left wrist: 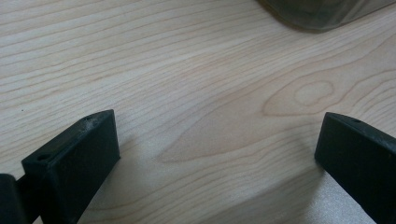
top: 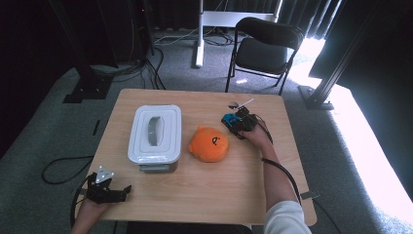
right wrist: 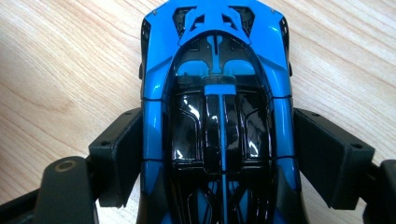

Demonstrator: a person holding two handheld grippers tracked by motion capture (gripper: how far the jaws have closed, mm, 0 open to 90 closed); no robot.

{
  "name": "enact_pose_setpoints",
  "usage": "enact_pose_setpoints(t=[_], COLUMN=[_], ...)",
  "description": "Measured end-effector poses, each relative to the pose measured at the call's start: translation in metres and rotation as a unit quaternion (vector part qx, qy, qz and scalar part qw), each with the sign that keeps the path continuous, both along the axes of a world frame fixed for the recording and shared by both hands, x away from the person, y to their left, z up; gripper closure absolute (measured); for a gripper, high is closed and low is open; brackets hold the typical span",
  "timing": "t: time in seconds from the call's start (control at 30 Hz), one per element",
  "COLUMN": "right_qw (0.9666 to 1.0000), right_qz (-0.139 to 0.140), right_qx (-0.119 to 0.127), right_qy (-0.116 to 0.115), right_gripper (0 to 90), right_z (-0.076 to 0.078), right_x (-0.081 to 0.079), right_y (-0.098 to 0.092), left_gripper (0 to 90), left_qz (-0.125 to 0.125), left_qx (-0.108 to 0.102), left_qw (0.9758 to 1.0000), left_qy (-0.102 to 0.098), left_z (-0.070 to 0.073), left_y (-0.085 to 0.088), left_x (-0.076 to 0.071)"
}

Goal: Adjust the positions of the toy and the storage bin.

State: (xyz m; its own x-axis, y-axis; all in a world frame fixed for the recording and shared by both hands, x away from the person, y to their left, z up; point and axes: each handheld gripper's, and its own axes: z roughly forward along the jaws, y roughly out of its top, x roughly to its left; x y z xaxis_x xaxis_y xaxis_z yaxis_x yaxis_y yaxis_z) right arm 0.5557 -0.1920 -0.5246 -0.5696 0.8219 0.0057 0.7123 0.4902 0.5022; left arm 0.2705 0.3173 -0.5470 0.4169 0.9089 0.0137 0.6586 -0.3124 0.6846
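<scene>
A blue and black toy car (right wrist: 215,60) lies on the wooden table (top: 204,195), right of centre. My right gripper (right wrist: 217,135) straddles it, and both black jaws press against the car's sides. In the high view the car (top: 228,120) pokes out to the left of that gripper (top: 242,124), with a hand behind it. My left gripper (top: 117,192) rests at the table's near left corner. In its own view the left gripper (left wrist: 217,140) is open, its jaws wide apart over bare wood.
A white lidded container (top: 155,134) stands left of centre, and its corner (left wrist: 322,11) edges into the left gripper view. An orange plush toy (top: 209,144) lies between container and car. A small round thing with a white stick (top: 237,103) lies near the far edge. A black chair (top: 265,46) stands beyond the table.
</scene>
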Motion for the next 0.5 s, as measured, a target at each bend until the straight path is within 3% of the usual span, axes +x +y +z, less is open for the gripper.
enact_pose_setpoints(t=[0.17,0.3,0.5], right_qw=[0.9999,0.9998,0.9998], right_qz=[-0.002,-0.005,-0.014], right_qx=[0.006,0.010,0.013], right_qy=[-0.008,-0.013,0.007], right_gripper=[16.7,23.8,25.2], right_z=[-0.0024,-0.0017,0.0020], right_x=[-0.0032,-0.0052,-0.0085], right_y=[-0.0008,-0.0031,-0.0019], left_gripper=[0.2,0.2,0.2], left_qz=[0.000,0.000,0.000], left_qx=[0.000,0.000,0.000], left_qw=[1.0000,1.0000,1.0000], left_qy=[0.000,0.000,0.000], left_z=[0.0000,0.0000,0.0000], left_y=[0.0000,0.0000,0.0000], left_x=[0.0000,0.0000,0.0000])
